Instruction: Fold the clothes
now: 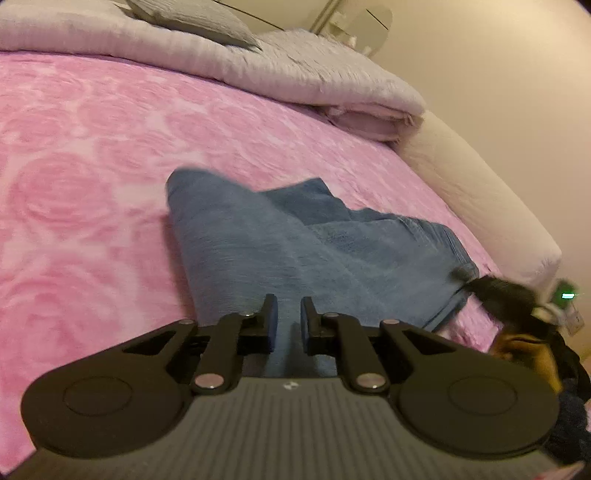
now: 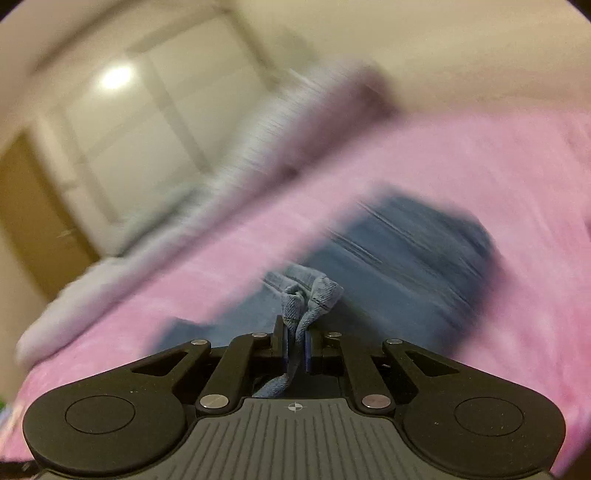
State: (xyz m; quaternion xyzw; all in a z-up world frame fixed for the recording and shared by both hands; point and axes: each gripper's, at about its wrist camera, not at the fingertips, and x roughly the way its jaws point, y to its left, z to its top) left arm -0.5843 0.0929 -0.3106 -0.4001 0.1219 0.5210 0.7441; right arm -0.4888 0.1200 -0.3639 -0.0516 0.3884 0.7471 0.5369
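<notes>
A blue denim-like garment lies partly folded on a pink rose-patterned blanket. My left gripper is shut on its near edge; the cloth fills the narrow gap between the jaws and rises in a taut ridge away from them. At the right of this view, the blurred right gripper holds another corner of the garment. In the right wrist view, the right gripper is shut on a bunched fold of the garment, which trails back between its jaws over the pink blanket.
A folded pale quilt and a grey pillow lie at the bed's far end. The cream padded bed edge runs along the right, with a wall beyond it. White wardrobe doors and a brown door stand behind the bed.
</notes>
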